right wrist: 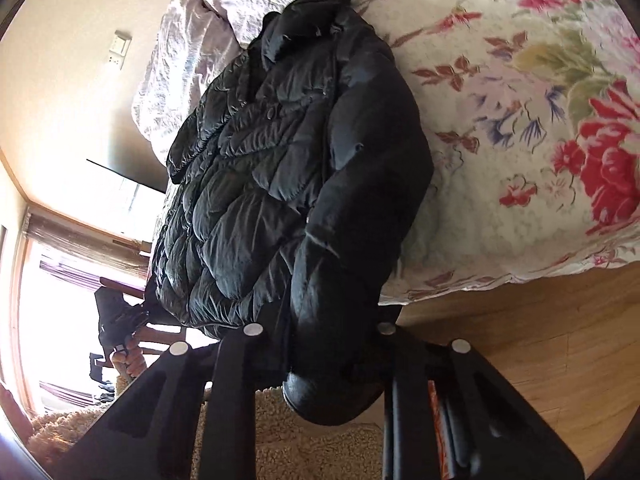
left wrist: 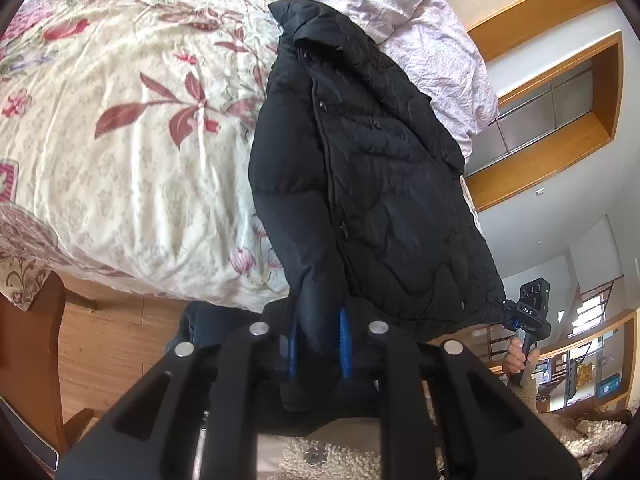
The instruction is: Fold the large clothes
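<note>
The left tool (left wrist: 318,344) is seen tilted downward, its blue-padded fingers (left wrist: 345,344) drawn close together and pressed on dark padded cloth caught between them. The right tool (right wrist: 320,360) is likewise angled downward and clamped on a bunched roll of the same dark cloth, its pads hidden. Each tool is gripped by a bare hand (left wrist: 516,360), seen from the opposite wrist view.

A black quilted puffer jacket (left wrist: 360,168) lies lengthwise on the bed's edge, sleeves hanging off.
</note>
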The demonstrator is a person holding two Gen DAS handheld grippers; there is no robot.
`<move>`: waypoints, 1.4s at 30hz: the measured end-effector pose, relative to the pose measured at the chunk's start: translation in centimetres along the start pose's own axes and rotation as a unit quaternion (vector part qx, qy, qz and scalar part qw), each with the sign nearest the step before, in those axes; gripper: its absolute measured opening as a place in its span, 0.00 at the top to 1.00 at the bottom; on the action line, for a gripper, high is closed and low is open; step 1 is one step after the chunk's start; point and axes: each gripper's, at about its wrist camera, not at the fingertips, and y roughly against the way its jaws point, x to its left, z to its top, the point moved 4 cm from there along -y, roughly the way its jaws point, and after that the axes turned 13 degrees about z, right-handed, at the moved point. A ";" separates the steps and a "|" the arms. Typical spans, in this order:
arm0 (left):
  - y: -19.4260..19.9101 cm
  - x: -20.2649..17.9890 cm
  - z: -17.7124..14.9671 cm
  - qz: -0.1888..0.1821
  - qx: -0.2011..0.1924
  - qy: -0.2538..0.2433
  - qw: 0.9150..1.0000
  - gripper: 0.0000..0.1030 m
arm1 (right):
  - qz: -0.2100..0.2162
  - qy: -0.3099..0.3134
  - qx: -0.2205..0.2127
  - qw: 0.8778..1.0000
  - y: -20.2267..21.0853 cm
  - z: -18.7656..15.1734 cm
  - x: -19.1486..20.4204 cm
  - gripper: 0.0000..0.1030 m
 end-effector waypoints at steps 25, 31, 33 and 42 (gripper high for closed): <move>6.9 -2.4 14.9 -0.086 -0.210 0.092 0.970 0.92 | 0.088 0.092 -0.278 0.952 3.8 14.4 11.4 0.85; 5.4 -4.1 21.5 -0.058 -0.245 0.092 0.963 0.99 | 0.063 0.116 -0.288 0.948 0.0 20.2 14.0 0.85; 4.0 -4.6 22.2 -0.052 -0.225 0.081 0.969 0.99 | 0.047 0.121 -0.292 0.948 -1.5 21.7 14.5 0.85; 7.5 -3.1 16.5 -0.032 -0.182 0.014 0.983 0.25 | 0.028 0.125 -0.279 0.952 -3.6 23.1 14.0 0.85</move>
